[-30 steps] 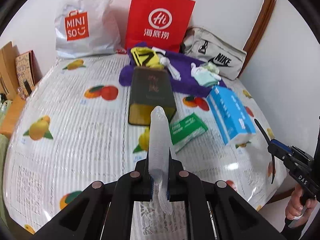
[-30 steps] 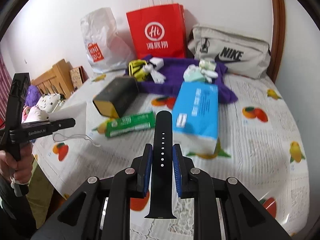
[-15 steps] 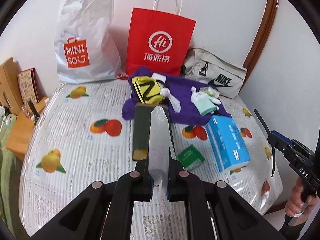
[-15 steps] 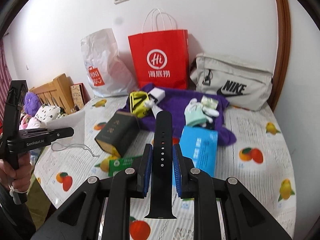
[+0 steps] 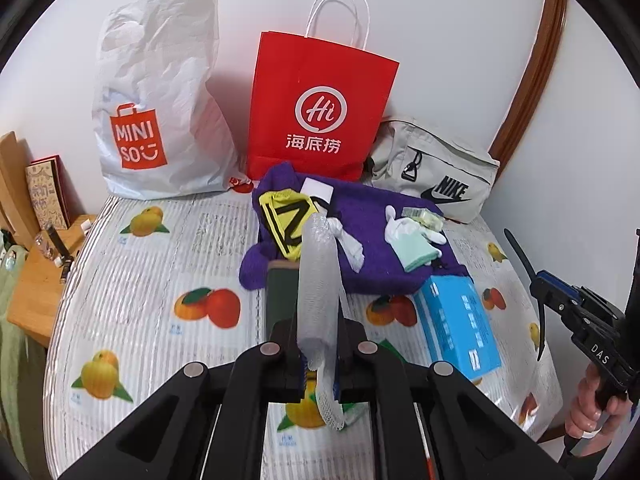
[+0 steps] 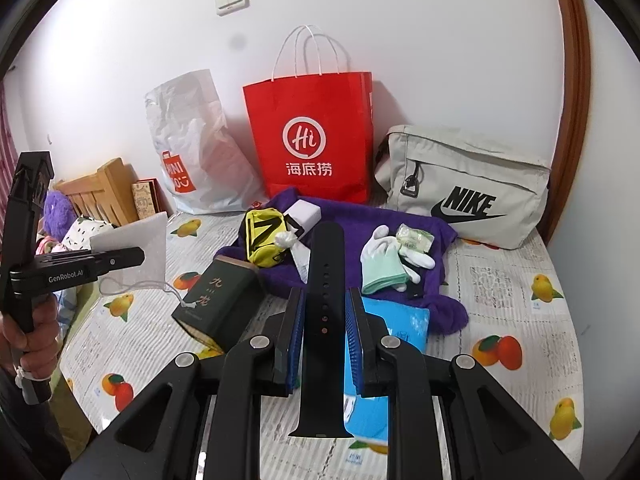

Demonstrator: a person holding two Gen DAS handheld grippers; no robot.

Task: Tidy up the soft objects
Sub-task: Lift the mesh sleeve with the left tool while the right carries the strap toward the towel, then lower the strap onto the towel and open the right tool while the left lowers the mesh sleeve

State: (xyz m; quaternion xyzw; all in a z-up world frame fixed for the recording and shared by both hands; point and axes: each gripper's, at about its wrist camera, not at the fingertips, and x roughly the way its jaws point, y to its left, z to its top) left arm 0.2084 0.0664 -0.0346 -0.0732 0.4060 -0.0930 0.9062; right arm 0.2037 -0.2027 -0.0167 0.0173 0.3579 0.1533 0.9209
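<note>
Looking through the left wrist view first, the left gripper (image 5: 318,364) is closed tight on a white mesh pouch (image 5: 318,292), which stands up in the lower middle of the frame and hides part of a dark green tin (image 5: 280,300) behind it. Further up, in the centre, a purple towel (image 5: 368,232) lies on the fruit-print tablecloth (image 5: 160,264) and already carries a yellow pouch (image 5: 286,220), white and mint gloves (image 5: 412,240) and a small packet, so I judge that part of the sorting is done and that the two held things are yet to be placed. A blue tissue pack (image 5: 456,324) lies just below the towel, at the right. At the right edge a hand (image 5: 592,416) holds the right gripper, seen from the side. In the right wrist view, the right gripper (image 6: 324,320) has its jaws partly closed on a black watch strap (image 6: 325,304) that stands upright in the middle of the frame. The left gripper (image 6: 132,258) shows at the left edge, held by a hand (image 6: 32,336), with the white pouch and its cord hanging from it. Both tools point downward at a slant toward the table, above the things and not touching them.
</note>
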